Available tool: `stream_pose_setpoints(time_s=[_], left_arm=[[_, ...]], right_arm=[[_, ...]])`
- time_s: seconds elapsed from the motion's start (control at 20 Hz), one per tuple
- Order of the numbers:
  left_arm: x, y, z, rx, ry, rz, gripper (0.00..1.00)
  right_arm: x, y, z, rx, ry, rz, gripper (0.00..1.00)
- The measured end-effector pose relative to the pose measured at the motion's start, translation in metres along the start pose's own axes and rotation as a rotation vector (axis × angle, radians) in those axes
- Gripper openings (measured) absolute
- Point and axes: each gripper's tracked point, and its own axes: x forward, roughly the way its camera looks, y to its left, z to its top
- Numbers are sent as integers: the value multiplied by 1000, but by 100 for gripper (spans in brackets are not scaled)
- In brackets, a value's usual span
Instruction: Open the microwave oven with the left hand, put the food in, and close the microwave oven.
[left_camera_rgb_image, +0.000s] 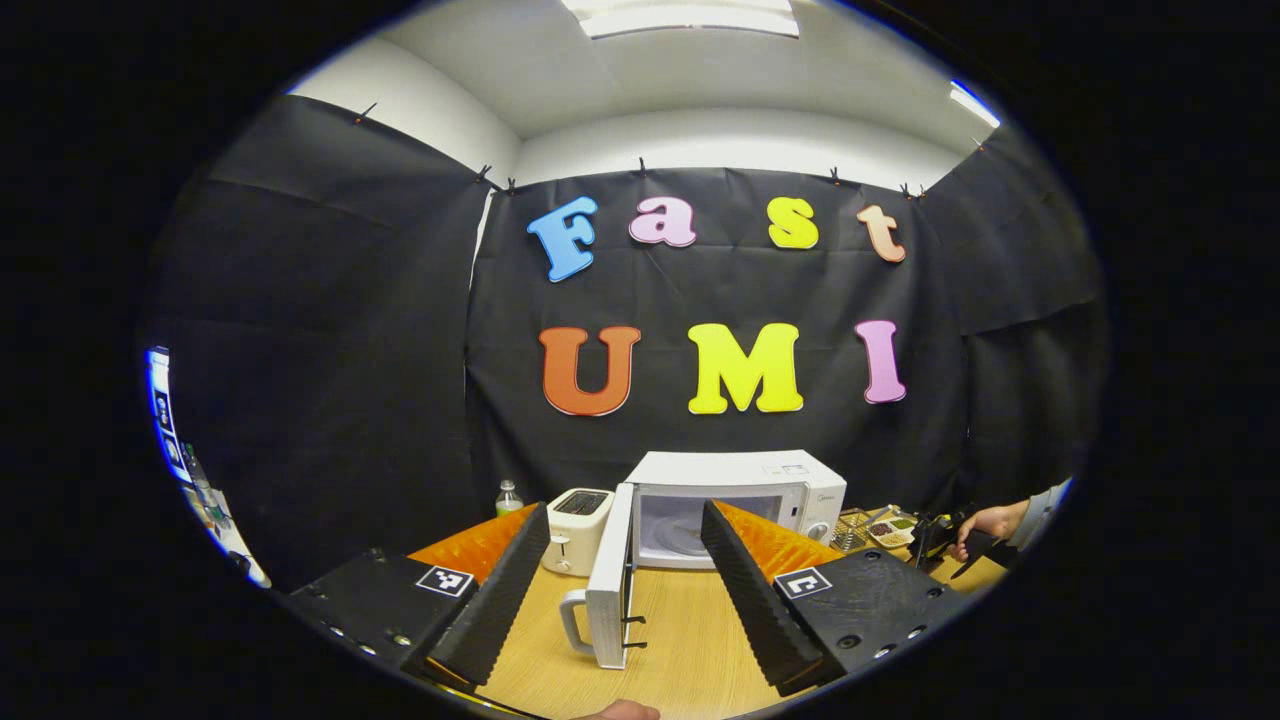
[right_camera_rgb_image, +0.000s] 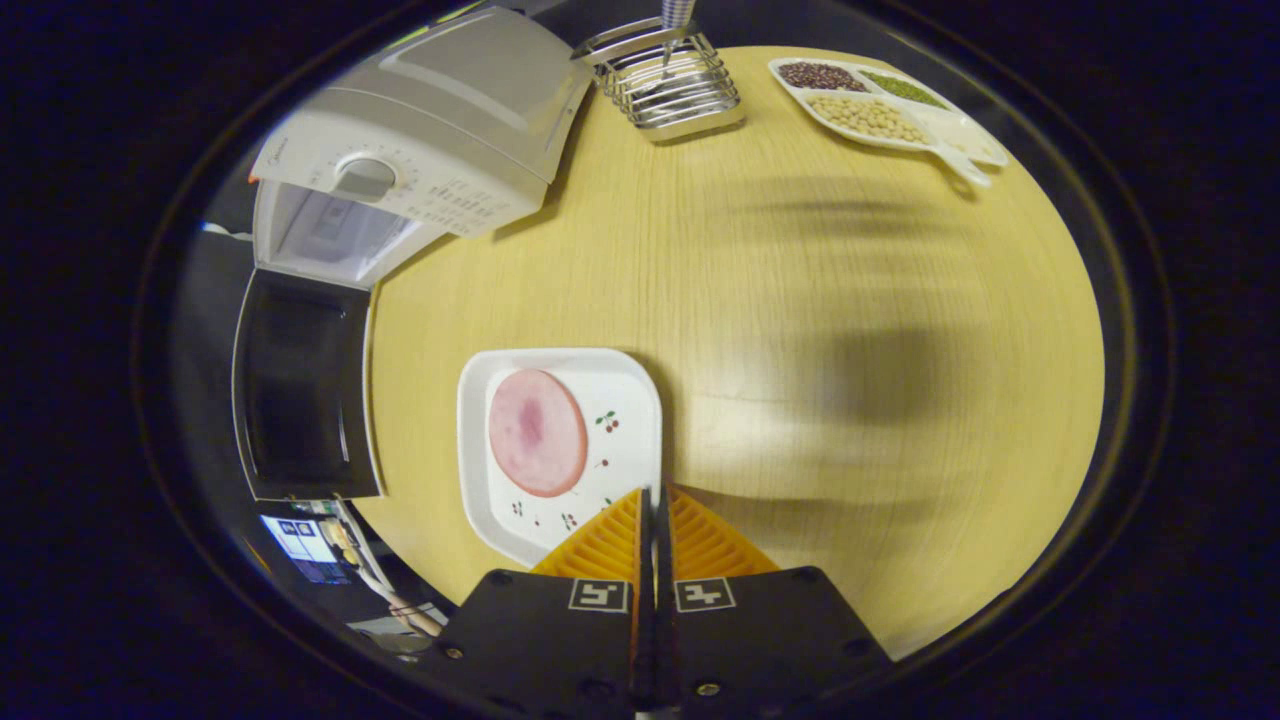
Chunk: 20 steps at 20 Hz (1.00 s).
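Observation:
The white microwave (left_camera_rgb_image: 740, 478) stands at the back of the wooden table (left_camera_rgb_image: 690, 640), its door (left_camera_rgb_image: 608, 585) swung wide open toward me and the cavity showing. My left gripper (left_camera_rgb_image: 625, 512) hovers open in front of it, holding nothing, with the door between its fingers in the image but farther off. In the right gripper view I look down on a white square plate (right_camera_rgb_image: 628, 395) carrying a round pink slice of ham (right_camera_rgb_image: 537, 432). My right gripper (right_camera_rgb_image: 655, 494) is shut on the plate's near rim. The microwave (right_camera_rgb_image: 430, 120) and its open door (right_camera_rgb_image: 300, 385) lie to the plate's left.
A white toaster (left_camera_rgb_image: 578, 525) and a small bottle (left_camera_rgb_image: 509, 497) stand left of the microwave. A wire rack (right_camera_rgb_image: 675, 85) and a divided tray of beans (right_camera_rgb_image: 880, 105) sit at the table's far side. A person's hand (left_camera_rgb_image: 990, 522) is at the far right.

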Motion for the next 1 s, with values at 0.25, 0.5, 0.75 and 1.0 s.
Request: stream_pose_setpoints(time_s=[0.25, 0.5, 0.75, 1.0], left_arm=[[-9, 8, -5, -13, 1, 6, 94], [-18, 20, -6, -33, 4, 6, 93], [-27, 48, -9, -38, -20, 37, 93], [-35, 77, -13, -78, -23, 54, 93]], right_arm=[[-23, 31, -14, 37, -95, 116, 4], [-33, 72, -32, 127, -160, 206, 4], [-25, 121, -42, 248, -210, 251, 4], [-11, 179, -33, 303, -270, 287, 4]])
